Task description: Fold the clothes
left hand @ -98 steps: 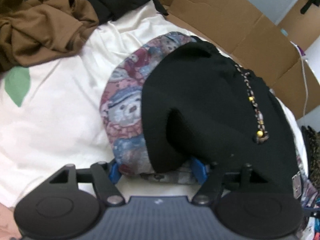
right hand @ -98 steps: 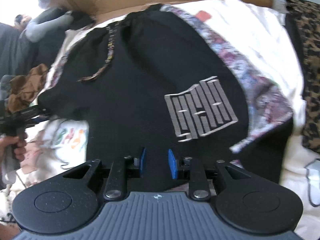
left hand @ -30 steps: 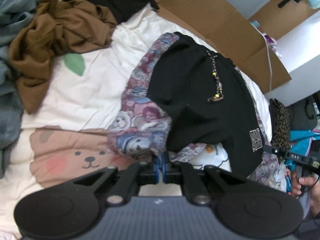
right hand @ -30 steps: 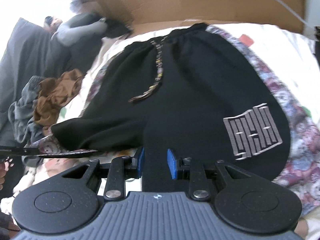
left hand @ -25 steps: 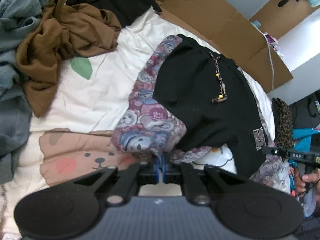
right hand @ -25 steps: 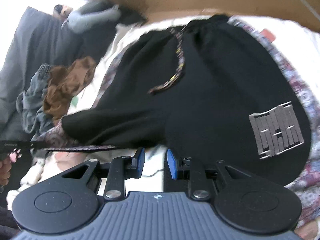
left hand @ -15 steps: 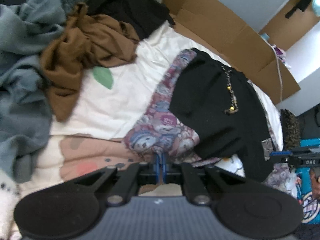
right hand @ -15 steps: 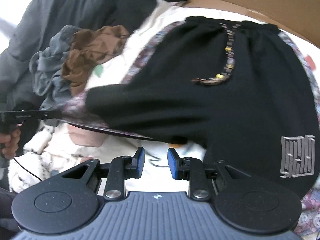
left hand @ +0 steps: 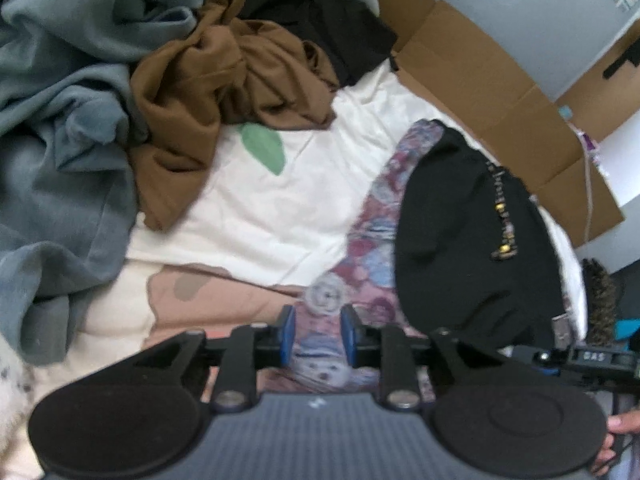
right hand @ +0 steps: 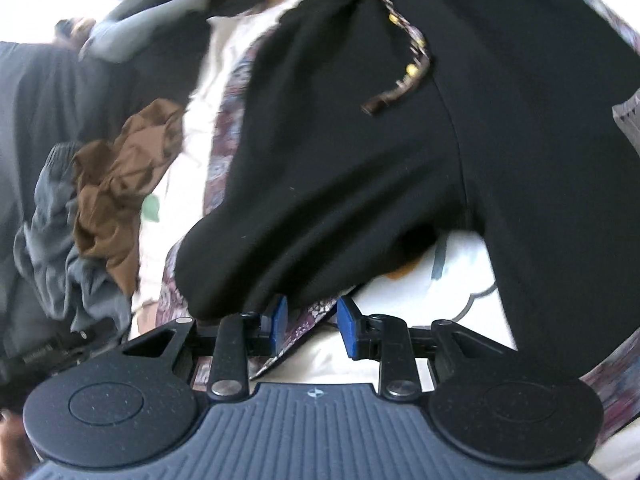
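Observation:
Black shorts [left hand: 460, 240] with a beaded drawstring [left hand: 504, 216] lie on a bear-print cloth [left hand: 372, 232] on the bed. My left gripper [left hand: 317, 334] is at the near end of that print cloth. Its jaws are opening, with the cloth lying loose between the blue pads. In the right wrist view the shorts [right hand: 400, 140] fill the frame. My right gripper [right hand: 312, 326] sits just below the hem of one leg. Its jaws are opening too, and the thin edge of the print cloth [right hand: 304, 320] runs between them without being pinched.
A brown garment [left hand: 208, 92] and grey-blue clothes [left hand: 60, 120] are heaped at the left on the white sheet [left hand: 280, 208]. Cardboard [left hand: 480, 80] lines the far side. A hand [left hand: 612, 440] holding the other gripper shows at the lower right of the left wrist view.
My left gripper, earlier shut on the print cloth's edge, has parted its pads. My right gripper let go of one shorts leg and slid left to the other leg's hem.

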A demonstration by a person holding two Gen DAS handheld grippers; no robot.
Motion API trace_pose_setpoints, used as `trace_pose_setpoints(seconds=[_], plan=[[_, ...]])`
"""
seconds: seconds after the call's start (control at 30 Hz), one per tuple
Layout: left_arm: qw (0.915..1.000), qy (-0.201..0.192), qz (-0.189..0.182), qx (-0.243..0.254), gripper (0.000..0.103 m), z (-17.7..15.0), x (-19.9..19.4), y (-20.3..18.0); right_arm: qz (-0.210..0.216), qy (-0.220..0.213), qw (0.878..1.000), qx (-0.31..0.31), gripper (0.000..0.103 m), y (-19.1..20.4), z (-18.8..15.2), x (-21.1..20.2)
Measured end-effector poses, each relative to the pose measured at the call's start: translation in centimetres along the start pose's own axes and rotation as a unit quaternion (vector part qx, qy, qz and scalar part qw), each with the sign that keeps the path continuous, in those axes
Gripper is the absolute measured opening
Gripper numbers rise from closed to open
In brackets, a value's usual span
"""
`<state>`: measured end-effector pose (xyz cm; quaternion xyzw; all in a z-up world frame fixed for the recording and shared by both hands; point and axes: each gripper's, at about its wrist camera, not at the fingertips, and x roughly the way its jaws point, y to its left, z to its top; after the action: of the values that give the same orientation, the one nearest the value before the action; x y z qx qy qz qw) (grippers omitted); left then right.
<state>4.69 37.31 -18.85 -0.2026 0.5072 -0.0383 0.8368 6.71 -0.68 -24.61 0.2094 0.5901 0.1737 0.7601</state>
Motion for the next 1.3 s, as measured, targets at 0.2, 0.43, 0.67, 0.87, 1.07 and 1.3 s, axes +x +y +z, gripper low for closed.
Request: trace_pose_setpoints(seconds=[0.2, 0.43, 0.67, 0.87, 1.07, 1.3], plan=[[0.9991, 0.026, 0.001, 0.032, 0.036, -0.5, 1.7, 1.1, -0.012, 0.000, 0.999, 0.042, 0.042, -1.4, -1.3, 3.0], [0.9980, 0.057, 0.008, 0.025, 0.039, -1.3, 4.7, 2.8, -0.023, -0.019, 0.996, 0.081, 0.042, -2.1, -2.0, 4.7], [0.9968, 0.074, -0.026, 0.017, 0.038, -2.2, 5.9, 2.9, -0.002, -0.023, 0.993, 0.112, 0.000, -2.5, -1.9, 5.1], [0.9962, 0.077, -0.038, 0.016, 0.013, -2.5, 5.6, 2.6, -0.009, -0.028, 0.993, 0.114, 0.000, -2.4, -2.7, 2.8], [0.9969, 0.060, -0.049, 0.016, 0.004, -2.2, 4.3, 2.6, -0.018, -0.035, 0.992, 0.123, 0.000, -2.5, -4.7, 0.1], [0.9970, 0.042, -0.063, 0.017, 0.003, -1.8, 2.7, 2.2, -0.035, -0.031, 0.990, 0.136, 0.000, -2.2, -7.7, -1.6]])
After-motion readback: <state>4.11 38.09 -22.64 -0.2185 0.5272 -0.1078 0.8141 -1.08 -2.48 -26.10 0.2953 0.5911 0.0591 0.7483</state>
